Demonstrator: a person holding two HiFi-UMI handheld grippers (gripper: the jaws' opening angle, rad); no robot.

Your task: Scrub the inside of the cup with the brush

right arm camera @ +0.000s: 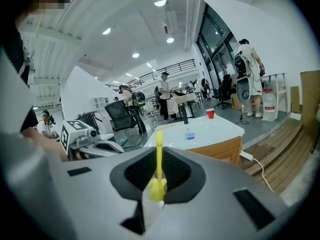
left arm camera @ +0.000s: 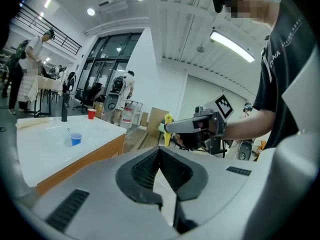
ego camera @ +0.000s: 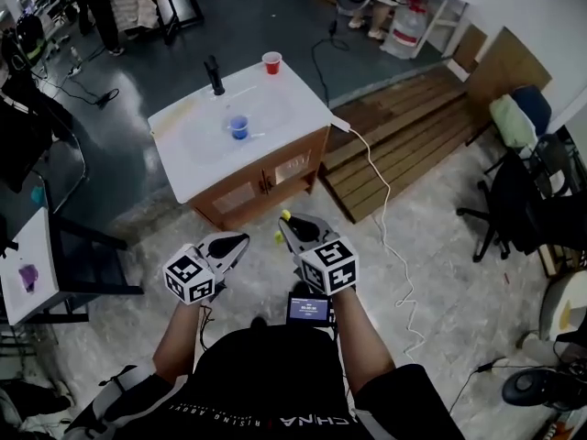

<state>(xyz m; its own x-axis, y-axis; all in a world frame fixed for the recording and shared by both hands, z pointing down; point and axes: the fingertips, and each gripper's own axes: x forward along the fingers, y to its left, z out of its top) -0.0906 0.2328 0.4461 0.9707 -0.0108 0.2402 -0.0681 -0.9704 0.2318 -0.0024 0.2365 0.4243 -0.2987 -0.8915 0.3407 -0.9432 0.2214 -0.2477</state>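
A small blue cup (ego camera: 238, 127) stands in the basin of the white sink top (ego camera: 202, 163), well ahead of me on the floor. It also shows as a blue cup (left arm camera: 75, 139) in the left gripper view and a blue cup (right arm camera: 189, 134) in the right gripper view. My right gripper (ego camera: 286, 224) is shut on a yellow brush (right arm camera: 159, 164), whose handle sticks up between the jaws; the brush (left arm camera: 168, 122) is seen from the side too. My left gripper (ego camera: 242, 240) is shut with nothing in it. Both are held at waist height, far short of the sink.
A red cup (ego camera: 271, 62) and a black faucet (ego camera: 215, 76) stand at the sink's far edge. Wooden planks (ego camera: 413, 126) and a white cable (ego camera: 385, 200) lie to the right. A black office chair (ego camera: 514, 204) stands further right, a white table (ego camera: 27, 264) at the left.
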